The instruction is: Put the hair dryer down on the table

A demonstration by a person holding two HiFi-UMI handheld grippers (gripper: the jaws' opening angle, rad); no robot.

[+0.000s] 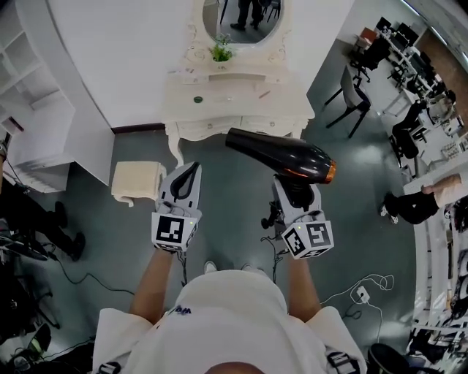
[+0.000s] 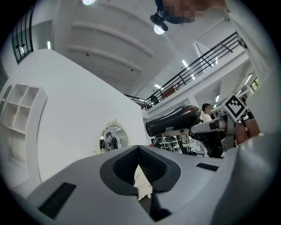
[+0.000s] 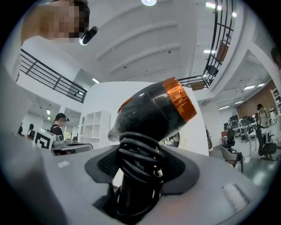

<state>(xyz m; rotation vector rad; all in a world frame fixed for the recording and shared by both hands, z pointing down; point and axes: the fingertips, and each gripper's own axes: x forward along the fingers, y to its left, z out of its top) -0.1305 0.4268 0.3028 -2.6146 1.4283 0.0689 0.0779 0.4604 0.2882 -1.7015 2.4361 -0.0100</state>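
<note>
A black hair dryer (image 1: 281,155) with an orange ring at its back end is up in the air, nozzle pointing left. My right gripper (image 1: 292,191) is shut on its handle, which has the black cord wound round it (image 3: 138,162). In the right gripper view the hair dryer (image 3: 153,110) fills the middle above the jaws. My left gripper (image 1: 189,172) is beside it to the left, shut with nothing in it; its tips meet (image 2: 138,154). The left gripper view shows the hair dryer (image 2: 173,121) at the right. Ahead of both stands the cream dressing table (image 1: 241,109).
An oval mirror (image 1: 241,22) and a small plant (image 1: 221,51) top the table, with small items on it. A cream stool (image 1: 137,181) stands at its left. White shelves (image 1: 29,117) are at far left, chairs (image 1: 355,98) at right, cables (image 1: 358,292) on the floor.
</note>
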